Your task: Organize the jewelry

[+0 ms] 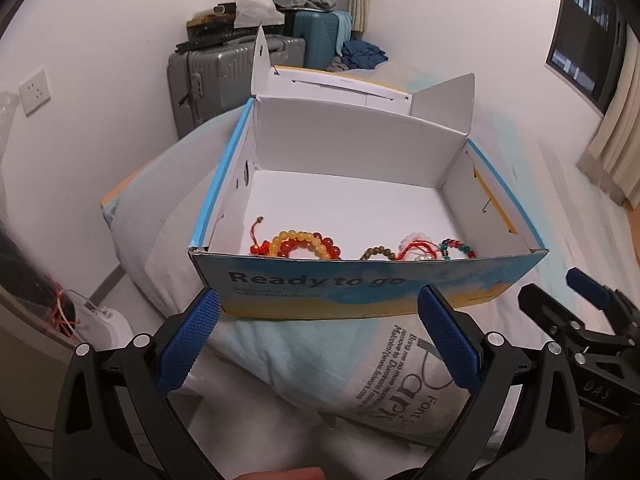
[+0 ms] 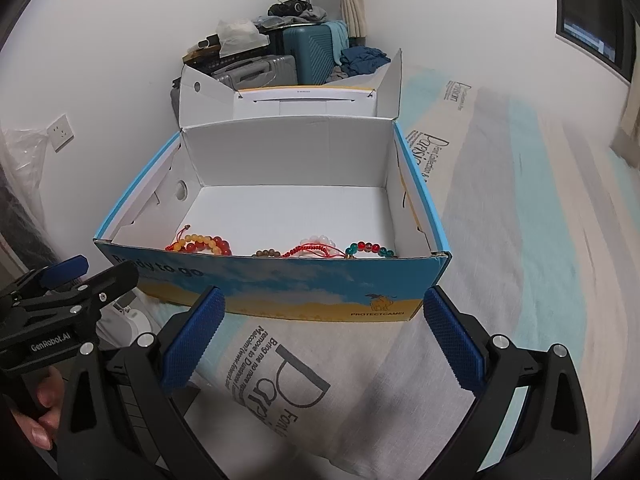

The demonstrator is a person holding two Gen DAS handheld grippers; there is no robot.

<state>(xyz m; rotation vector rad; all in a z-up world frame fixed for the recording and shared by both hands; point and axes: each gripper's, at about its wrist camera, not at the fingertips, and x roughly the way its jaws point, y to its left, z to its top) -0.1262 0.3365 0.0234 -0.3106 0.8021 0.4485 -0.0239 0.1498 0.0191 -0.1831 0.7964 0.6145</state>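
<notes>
Both grippers hovering spread apart before an open box on the bed

The left gripper [image 1: 318, 344] and right gripper [image 2: 324, 344] are gaping empty, while beaded bracelets [image 2: 208, 245] are lying inside the box [image 2: 280, 284], along its near wall.

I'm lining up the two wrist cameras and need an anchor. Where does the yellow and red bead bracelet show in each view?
Left wrist: the yellow and red bead bracelet lies left of centre, inside the box against its near wall.
Right wrist: the bracelet sits further left, in the box's near-left corner.
Shared landmark: the teal suitcase behind the box.
</notes>
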